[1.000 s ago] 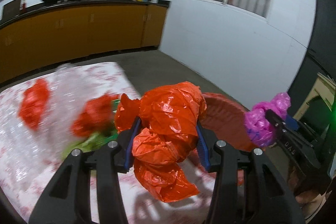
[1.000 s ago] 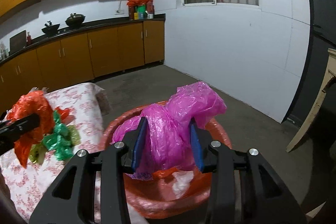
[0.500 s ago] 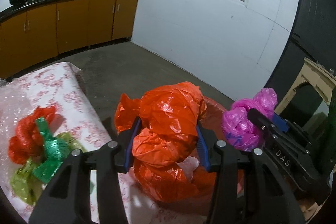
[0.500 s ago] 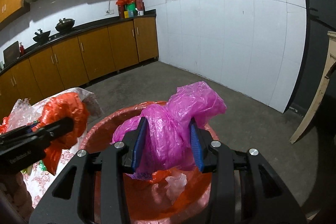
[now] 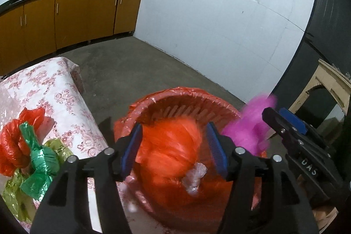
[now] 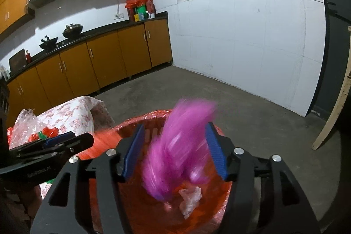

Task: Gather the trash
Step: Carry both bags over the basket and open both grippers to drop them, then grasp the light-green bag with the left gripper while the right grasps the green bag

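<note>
A red-lined trash basket (image 5: 175, 100) stands on the floor beside the table. My left gripper (image 5: 174, 149) is open above it, and an orange bag wad (image 5: 169, 146) blurs between the jaws, falling into the basket. My right gripper (image 6: 174, 149) is open too, and a magenta bag wad (image 6: 182, 146) blurs as it drops into the basket (image 6: 153, 116). A clear crumpled wrapper (image 6: 189, 199) lies inside. The right gripper (image 5: 285, 124) shows at right in the left wrist view, with the magenta wad (image 5: 248, 131) beside it.
A table with a floral cloth (image 5: 54, 89) sits left of the basket, holding a red bag wad (image 5: 13, 146), a green one (image 5: 39, 166) and a yellow-green one (image 5: 11, 190). Wooden cabinets (image 6: 109, 58) line the far wall. A pale wooden frame (image 5: 329, 84) stands at right.
Both grippers have opened over the basket. The orange wad and the magenta wad have left the jaws and are falling in.
</note>
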The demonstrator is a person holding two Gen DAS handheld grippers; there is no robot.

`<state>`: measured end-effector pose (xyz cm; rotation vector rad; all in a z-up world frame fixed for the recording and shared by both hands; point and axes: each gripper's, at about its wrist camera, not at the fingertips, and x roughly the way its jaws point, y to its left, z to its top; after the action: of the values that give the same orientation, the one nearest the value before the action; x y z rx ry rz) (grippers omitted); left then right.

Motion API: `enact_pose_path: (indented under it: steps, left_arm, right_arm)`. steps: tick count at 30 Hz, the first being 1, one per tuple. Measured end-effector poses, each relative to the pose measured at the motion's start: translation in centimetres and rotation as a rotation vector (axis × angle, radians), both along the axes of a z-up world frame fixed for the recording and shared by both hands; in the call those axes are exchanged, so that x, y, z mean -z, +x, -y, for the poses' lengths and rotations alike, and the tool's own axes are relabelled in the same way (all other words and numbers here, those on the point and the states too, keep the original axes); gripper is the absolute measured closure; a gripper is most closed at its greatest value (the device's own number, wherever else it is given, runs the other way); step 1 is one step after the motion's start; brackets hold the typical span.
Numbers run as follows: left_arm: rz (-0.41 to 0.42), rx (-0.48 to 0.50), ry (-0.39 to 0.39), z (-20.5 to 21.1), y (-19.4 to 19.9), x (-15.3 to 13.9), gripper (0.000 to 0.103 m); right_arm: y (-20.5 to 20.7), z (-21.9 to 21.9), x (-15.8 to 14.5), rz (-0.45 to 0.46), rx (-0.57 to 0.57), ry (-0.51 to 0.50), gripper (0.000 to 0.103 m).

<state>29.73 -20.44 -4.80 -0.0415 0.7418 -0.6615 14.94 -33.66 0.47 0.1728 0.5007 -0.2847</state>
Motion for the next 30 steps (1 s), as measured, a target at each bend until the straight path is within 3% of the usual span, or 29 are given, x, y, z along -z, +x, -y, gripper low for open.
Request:
enact_pose_path:
  steps: [6, 13, 20, 26, 30]
  left_arm:
    - [0.002, -0.055, 0.008, -1.7, -0.2, -0.1, 0.035]
    - [0.094, -0.171, 0.074, -5.7, -2.5, -1.4, 0.031]
    - [0.166, -0.375, 0.122, -13.9, -5.2, -2.5, 0.028]
    - [0.151, -0.529, 0.155, -20.4, -6.3, -2.3, 0.027]
    - [0.123, -0.597, 0.158, -23.6, -6.4, -2.0, 0.027]
  right_arm:
    - [-0.3, -0.1, -0.4, 0.002, 0.015, -0.013, 0.038]
    - [0.6, -2.3, -1.0, 0.002, -0.057, -0.016, 0.038]
    - [3.4, -9.9, -0.4, -0.032, -0.272, -0.021, 0.039]
    - [6.8, -16.0, 1.5, -0.105, -0.423, -0.01, 0.045]
    - [8.4, -18.5, 2.8, -0.153, -0.466, 0.007, 0.046]
